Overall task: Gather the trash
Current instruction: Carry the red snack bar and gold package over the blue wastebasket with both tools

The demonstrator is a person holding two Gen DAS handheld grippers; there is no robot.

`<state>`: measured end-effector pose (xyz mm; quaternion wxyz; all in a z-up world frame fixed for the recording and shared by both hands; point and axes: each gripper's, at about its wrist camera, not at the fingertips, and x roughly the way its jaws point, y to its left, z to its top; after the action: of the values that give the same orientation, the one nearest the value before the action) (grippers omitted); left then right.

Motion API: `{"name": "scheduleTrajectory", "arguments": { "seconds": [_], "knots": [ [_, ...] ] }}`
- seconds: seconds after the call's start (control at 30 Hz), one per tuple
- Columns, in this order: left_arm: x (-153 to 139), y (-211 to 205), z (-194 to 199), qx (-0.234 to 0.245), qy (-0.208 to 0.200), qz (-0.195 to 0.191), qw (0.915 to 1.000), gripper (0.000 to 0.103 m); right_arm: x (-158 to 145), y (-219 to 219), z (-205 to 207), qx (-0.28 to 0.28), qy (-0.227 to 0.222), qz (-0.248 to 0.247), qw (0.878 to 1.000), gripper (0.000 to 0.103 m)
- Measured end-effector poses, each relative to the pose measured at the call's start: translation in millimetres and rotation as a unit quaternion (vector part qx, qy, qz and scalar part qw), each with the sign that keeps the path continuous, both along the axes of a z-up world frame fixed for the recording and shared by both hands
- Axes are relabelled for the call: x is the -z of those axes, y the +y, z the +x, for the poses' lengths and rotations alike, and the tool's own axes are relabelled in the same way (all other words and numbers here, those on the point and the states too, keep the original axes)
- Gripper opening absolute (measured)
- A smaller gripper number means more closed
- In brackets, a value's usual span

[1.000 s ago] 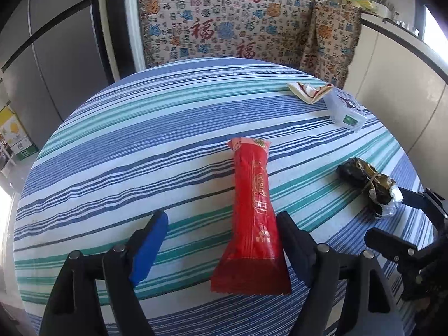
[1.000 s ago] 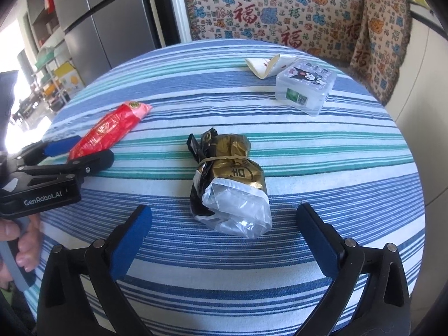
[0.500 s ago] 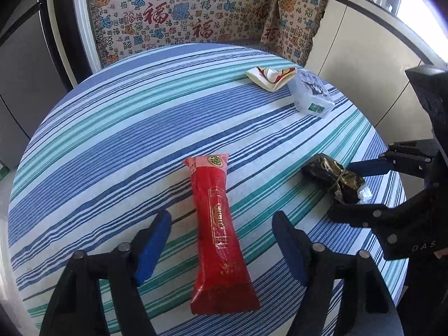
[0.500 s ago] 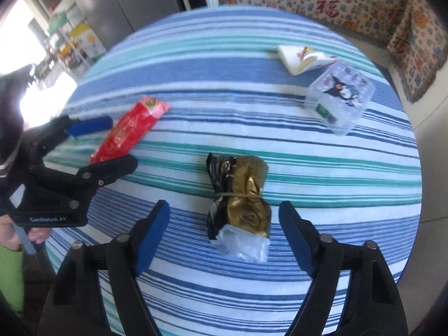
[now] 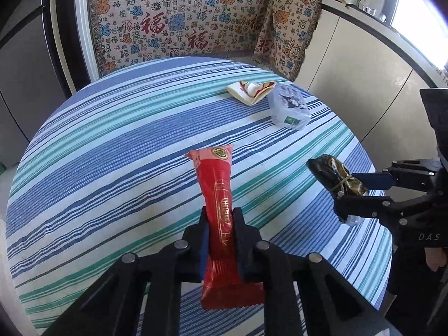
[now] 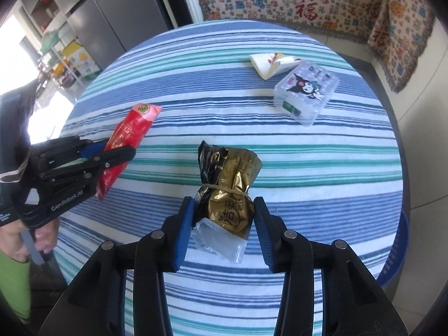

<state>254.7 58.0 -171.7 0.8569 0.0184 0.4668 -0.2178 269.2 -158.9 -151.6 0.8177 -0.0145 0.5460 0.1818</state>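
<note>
On the left, my left claw (image 5: 221, 226) was clenched on the red wrapper (image 5: 217, 193), gripping it across the lower half, a little above the crimped bottom seal. The wrapper lay lengthwise on the striped counter (image 5: 112, 145), its pink top end pointing away from me. I judged it light and thin, a slippery film that could slide out if the hold was weak, so a grip across the flat middle seemed right to me.

To the right, my right claw (image 6: 224, 224) was closed around the gold and black bag (image 6: 228, 184), just below the rubber band that ties its neck. The left pad touched the bag; on the right side I could not see well whether the pad was already pressing or a small gap remained. The bag looked soft and crinkly, with a loose clear plastic tail (image 6: 221, 240) at the near end, so the tied, thicker part was the better place to take it.

Farther right and away, a folded paper packet (image 6: 273, 61) and a small clear box (image 6: 306, 93) waited on the counter, touching each other.
</note>
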Motion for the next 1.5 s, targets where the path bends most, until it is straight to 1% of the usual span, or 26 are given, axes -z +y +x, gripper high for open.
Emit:
{"name": "scheduleTrajectory", "arguments": {
  "seconds": [0.17, 0.37, 0.5, 0.73, 0.9, 1.0, 1.13, 1.2, 1.37, 1.5],
  "knots": [
    [-14.4, -20.2, -12.3, 0.023, -0.012, -0.004, 0.9997, 0.015, -0.4, -18.6, -7.7, 0.017, -0.005, 0.027, 0.999, 0.044],
    [-22.8, -47.8, -18.1, 0.044, -0.019, -0.011, 0.9988, 0.014, -1.0, -44.2, -13.9, 0.035, -0.010, 0.042, 0.998, 0.044],
    [-22.5, -62.1, -16.9, 0.050, -0.012, -0.020, 0.9985, 0.013, 1.0, -55.4, -21.2, 0.044, -0.009, 0.050, 0.998, 0.044],
    [-24.7, -94.8, -20.0, 0.073, -0.011, -0.024, 0.9970, 0.013, 3.4, -83.4, -30.4, 0.066, -0.013, 0.070, 0.995, 0.044],
    [-32.9, -126.0, -19.2, 0.091, -0.007, -0.039, 0.9951, 0.013, -2.1, -115.9, -36.9, 0.096, -0.021, 0.080, 0.992, 0.044],
    [-44.5, -155.0, -19.6, 0.110, -0.011, -0.054, 0.9924, 0.012, -15.9, -151.1, -44.0, 0.123, -0.038, 0.078, 0.989, 0.044],
    [-53.5, -202.8, -16.9, 0.139, -0.010, -0.066, 0.9881, 0.012, -33.6, -218.2, -52.4, 0.185, -0.060, 0.065, 0.979, 0.044],
    [-53.9, -231.5, -15.3, 0.153, -0.005, -0.068, 0.9858, 0.012, -35.6, -249.1, -54.6, 0.212, -0.062, 0.054, 0.974, 0.044],
    [-42.8, -310.7, -15.7, 0.193, 0.018, -0.071, 0.9785, 0.012, -28.2, -312.7, -57.5, 0.269, -0.058, 0.034, 0.961, 0.044],
    [-20.3, -367.2, -15.5, 0.210, 0.039, -0.068, 0.9746, 0.012, -10.0, -351.0, -61.0, 0.307, -0.047, 0.029, 0.950, 0.044]
  ]
}}
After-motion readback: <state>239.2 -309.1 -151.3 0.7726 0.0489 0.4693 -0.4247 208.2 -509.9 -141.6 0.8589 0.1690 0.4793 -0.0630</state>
